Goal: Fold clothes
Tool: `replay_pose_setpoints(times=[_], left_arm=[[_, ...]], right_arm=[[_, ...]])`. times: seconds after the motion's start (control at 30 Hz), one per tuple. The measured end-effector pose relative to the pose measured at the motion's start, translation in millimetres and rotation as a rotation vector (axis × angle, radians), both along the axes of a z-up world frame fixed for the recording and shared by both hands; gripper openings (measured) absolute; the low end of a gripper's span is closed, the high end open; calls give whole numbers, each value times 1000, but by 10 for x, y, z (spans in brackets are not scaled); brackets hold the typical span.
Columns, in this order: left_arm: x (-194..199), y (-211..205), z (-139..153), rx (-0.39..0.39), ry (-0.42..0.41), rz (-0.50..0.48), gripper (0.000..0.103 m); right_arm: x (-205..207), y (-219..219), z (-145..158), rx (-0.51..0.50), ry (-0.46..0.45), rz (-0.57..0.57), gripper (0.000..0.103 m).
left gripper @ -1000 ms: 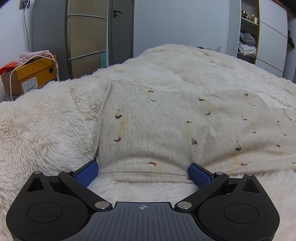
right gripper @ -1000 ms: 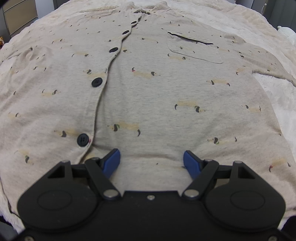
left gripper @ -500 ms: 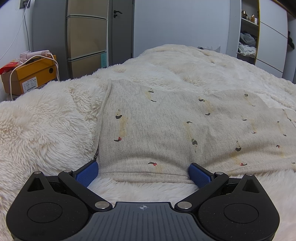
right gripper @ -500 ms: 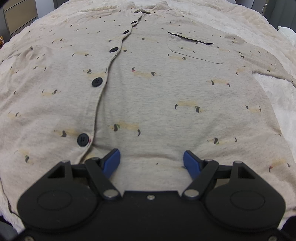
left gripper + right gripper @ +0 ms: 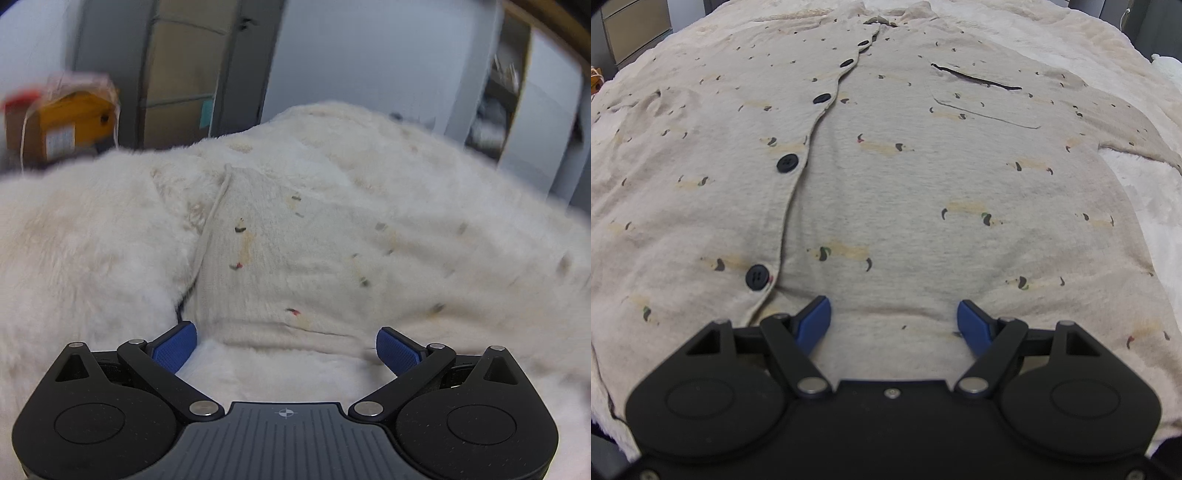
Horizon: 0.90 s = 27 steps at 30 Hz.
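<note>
A beige button-up shirt (image 5: 905,177) with small dog prints, dark buttons (image 5: 788,163) and a chest pocket (image 5: 979,99) lies flat, front up, on a white fluffy blanket. My right gripper (image 5: 893,321) is open, its blue pads straddling the shirt's near hem just above the fabric. In the left wrist view one sleeve of the shirt (image 5: 314,266) lies spread on the blanket (image 5: 92,258). My left gripper (image 5: 286,347) is open just short of the sleeve's near edge, over blanket. This view is motion-blurred.
The bed's fluffy blanket (image 5: 1145,177) extends past the shirt on the right. Beyond the bed in the left wrist view stand an orange box (image 5: 70,125), a grey cabinet with drawers (image 5: 184,74), a door and open shelves (image 5: 498,99).
The left gripper has pulled back and tilted slightly, so the sleeve edge now sits just ahead of its pads and the view is blurred. The right gripper has hardly moved.
</note>
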<state>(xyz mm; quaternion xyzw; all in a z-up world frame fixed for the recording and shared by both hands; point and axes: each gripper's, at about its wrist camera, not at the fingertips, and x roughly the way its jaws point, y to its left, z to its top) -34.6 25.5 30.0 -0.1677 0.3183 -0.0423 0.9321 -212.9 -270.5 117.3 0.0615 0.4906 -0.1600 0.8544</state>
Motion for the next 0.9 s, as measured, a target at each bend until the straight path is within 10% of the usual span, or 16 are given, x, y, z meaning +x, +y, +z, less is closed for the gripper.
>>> replay_pose_setpoints(times=[0.3,0.77,0.8,0.9], left_arm=[[-237,578,-281,-801,-15,229,94],[122,311,-324,-852,-84,552,24],[141,296,-245,-832,-95,547,0],[199,243,8,-751,-125,528,1]], right_arm=[[-25,-17,3,13,-13,4,75],[-64,-13,-9,11,-36,14,76],[-66,-15,-8,11,-37,17,76],[-72,-31,5,18,-39,25,76]])
